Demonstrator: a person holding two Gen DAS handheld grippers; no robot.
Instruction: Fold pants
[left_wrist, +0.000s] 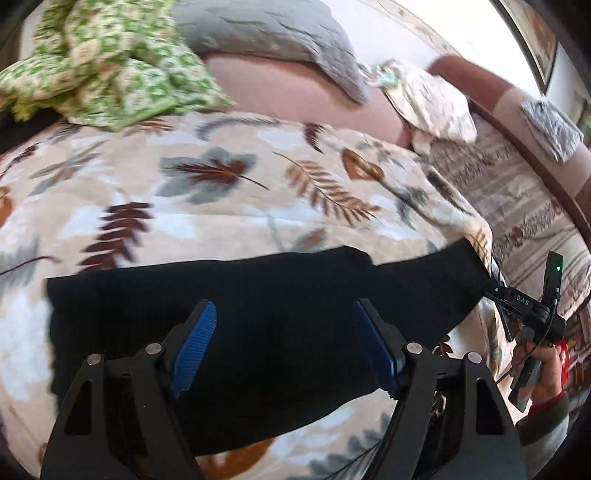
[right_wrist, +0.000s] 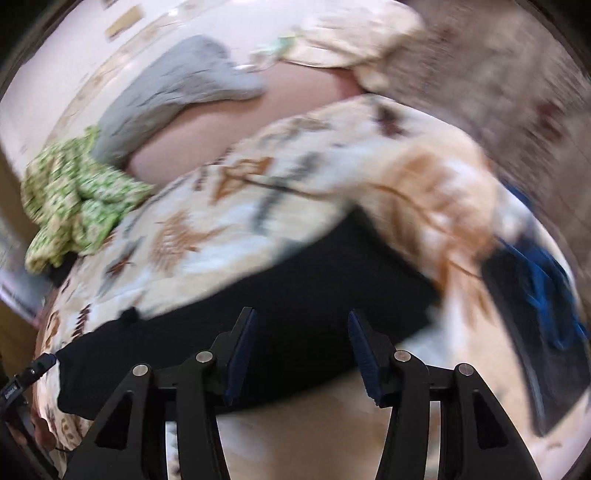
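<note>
A: Bedding with a leaf print (left_wrist: 221, 177) is seen under everything; what is shown at the jaws?

B: Both pairs are spread with nothing between the pads. The left gripper (left_wrist: 284, 347) is held over the black pants (left_wrist: 258, 295), its blue pads (left_wrist: 195, 347) clear of the cloth. The right gripper (right_wrist: 301, 345) is held above the same pants, near their lower edge; that view is blurred.

A: Where are the pants laid?

B: Flat across the blanket, as a dark band running side to side. How many layers are stacked cannot be told.

A: How is the cloth expected to handle?

B: It is judged soft, light and limp, so it would sag and drag if lifted by one point. A hold at two corners of one end, or along an edge, is advised, with a thin pinch so the blanket is not caught too.

A: And the pose?

B: Both grippers are tilted down toward the bed. The hand (left_wrist: 543, 373) on the right gripper's handle is seen at the left view's edge. A green quilt (left_wrist: 96, 66) and grey pillow (left_wrist: 266, 33) are lying farther back.
</note>
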